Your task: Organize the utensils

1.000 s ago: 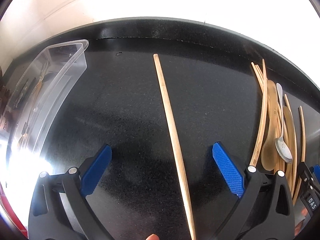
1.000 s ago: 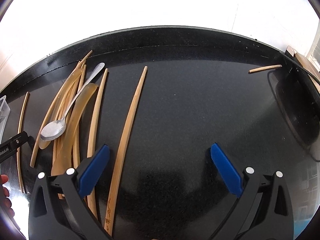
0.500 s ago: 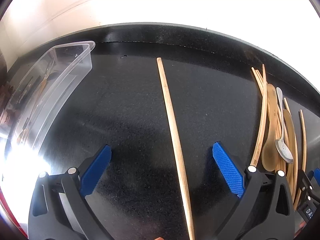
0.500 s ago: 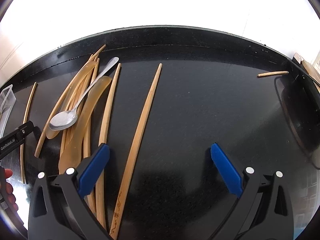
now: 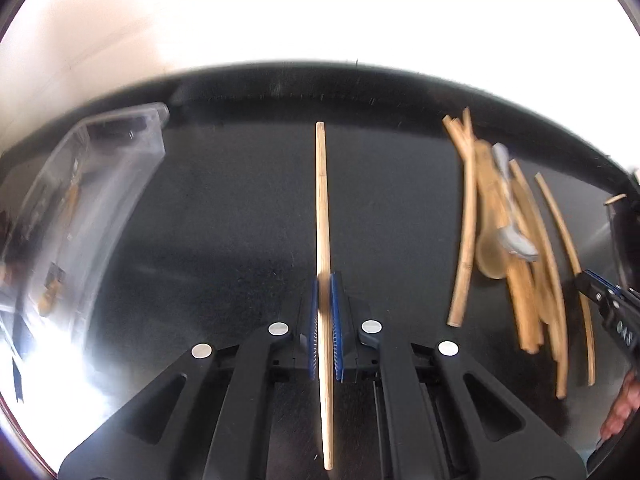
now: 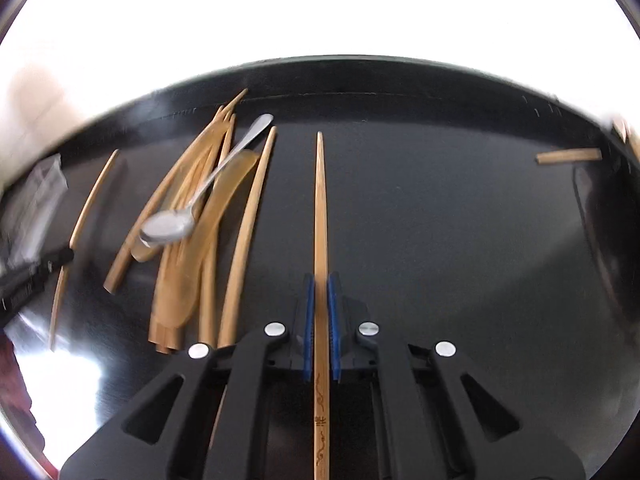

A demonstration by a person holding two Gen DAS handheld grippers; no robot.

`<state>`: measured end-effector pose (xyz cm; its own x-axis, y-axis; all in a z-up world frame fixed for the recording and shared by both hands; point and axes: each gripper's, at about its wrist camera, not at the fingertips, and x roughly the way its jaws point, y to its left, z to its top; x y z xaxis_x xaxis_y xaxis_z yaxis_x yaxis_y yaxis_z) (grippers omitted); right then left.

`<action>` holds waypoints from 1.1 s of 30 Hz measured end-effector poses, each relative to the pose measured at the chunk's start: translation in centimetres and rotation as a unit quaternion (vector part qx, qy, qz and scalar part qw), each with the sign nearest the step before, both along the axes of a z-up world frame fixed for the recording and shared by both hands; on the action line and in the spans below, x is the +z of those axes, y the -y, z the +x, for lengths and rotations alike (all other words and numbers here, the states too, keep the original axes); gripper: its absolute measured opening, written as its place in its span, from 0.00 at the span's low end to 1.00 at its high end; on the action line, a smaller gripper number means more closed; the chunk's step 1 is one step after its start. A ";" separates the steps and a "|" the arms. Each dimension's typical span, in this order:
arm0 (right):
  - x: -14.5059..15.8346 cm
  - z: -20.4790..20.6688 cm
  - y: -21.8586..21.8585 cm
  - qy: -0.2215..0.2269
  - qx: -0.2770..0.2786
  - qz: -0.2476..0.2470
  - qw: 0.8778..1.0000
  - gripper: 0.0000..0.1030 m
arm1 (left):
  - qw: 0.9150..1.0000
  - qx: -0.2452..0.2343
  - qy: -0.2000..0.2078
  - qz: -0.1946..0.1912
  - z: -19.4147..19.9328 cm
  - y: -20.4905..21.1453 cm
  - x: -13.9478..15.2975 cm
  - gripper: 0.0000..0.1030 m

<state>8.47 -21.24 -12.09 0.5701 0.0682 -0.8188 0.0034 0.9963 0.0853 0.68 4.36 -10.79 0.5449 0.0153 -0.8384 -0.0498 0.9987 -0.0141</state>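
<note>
In the left wrist view my left gripper [image 5: 325,280] is shut on a pale wooden chopstick [image 5: 321,200] that runs straight ahead between the blue pads [image 5: 335,312]. In the right wrist view my right gripper [image 6: 320,280] is shut on a darker, engraved chopstick [image 6: 320,208] in the same way. A pile of wooden chopsticks and flat wooden spoons [image 6: 200,240] lies on the black counter [image 6: 440,220], with a metal spoon [image 6: 172,224] on top. The same pile [image 5: 516,248] sits right of the left gripper.
A clear plastic bin [image 5: 80,208] holding several utensils stands at the left. A short wooden stick [image 6: 568,156] lies at the far right beside a dark round object [image 6: 608,232]. The right gripper's tip [image 5: 608,304] and a person's fingers [image 5: 620,412] show at the right edge.
Both grippers went from wide open to shut, each on a chopstick now centred between its pads. The left view shifted, so the bin and the utensil pile sit further inward.
</note>
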 end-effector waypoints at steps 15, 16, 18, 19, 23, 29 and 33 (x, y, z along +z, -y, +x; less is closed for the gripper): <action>6.2 -1.9 -12.8 0.003 0.032 0.236 0.971 0.07 | 0.998 -0.042 0.056 0.009 -2.3 -8.6 8.2 0.05; 6.3 -1.9 -14.0 -0.001 0.036 0.239 0.970 0.07 | 0.998 -0.039 0.056 0.009 -2.3 -9.6 8.3 0.05; 6.7 -1.8 -16.3 0.000 0.044 0.239 0.970 0.07 | 0.998 -0.037 0.057 0.011 -2.6 -11.5 8.5 0.05; 7.1 -2.0 -17.5 0.003 0.048 0.237 0.970 0.07 | 0.998 -0.036 0.057 0.013 -2.7 -12.7 8.7 0.05; 7.6 -2.3 -22.0 0.006 0.058 0.234 0.970 0.07 | 0.998 -0.025 0.055 0.008 -3.0 -16.8 8.7 0.05; 7.6 -2.4 -27.3 -0.001 0.068 0.217 0.974 0.07 | 0.998 -0.029 0.054 0.002 -3.2 -22.0 8.2 0.05; 7.0 -3.1 -30.8 -0.004 0.067 0.211 0.975 0.07 | 0.998 -0.033 0.052 -0.002 -3.0 -25.1 8.0 0.05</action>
<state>5.37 9.56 -5.05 0.5260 0.4727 -0.7070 -0.1213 0.8645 0.4878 -2.33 29.45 -2.76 0.6282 -0.0265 -0.7776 0.0188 0.9996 -0.0188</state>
